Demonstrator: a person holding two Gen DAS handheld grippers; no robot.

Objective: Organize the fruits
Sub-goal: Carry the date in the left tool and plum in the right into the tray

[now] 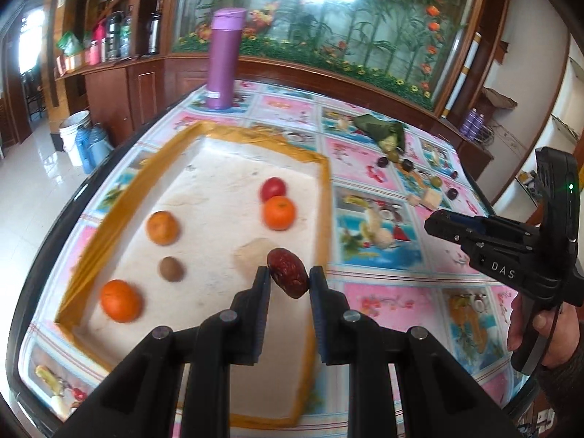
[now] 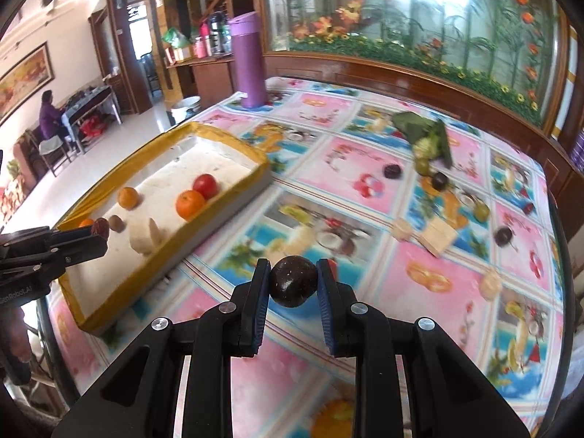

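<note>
Currently left gripper (image 1: 289, 280) over yellow-rimmed white tray (image 1: 323, 197) clamps wrinkled red date (image 1: 287, 272); right gripper (image 2: 293, 281) above table pinches round dark-brown fruit (image 2: 293, 280).

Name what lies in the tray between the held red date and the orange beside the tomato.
A pale beige block lies there, just behind the red date held by the left gripper, short of the orange; the left wrist view shows it.
</note>
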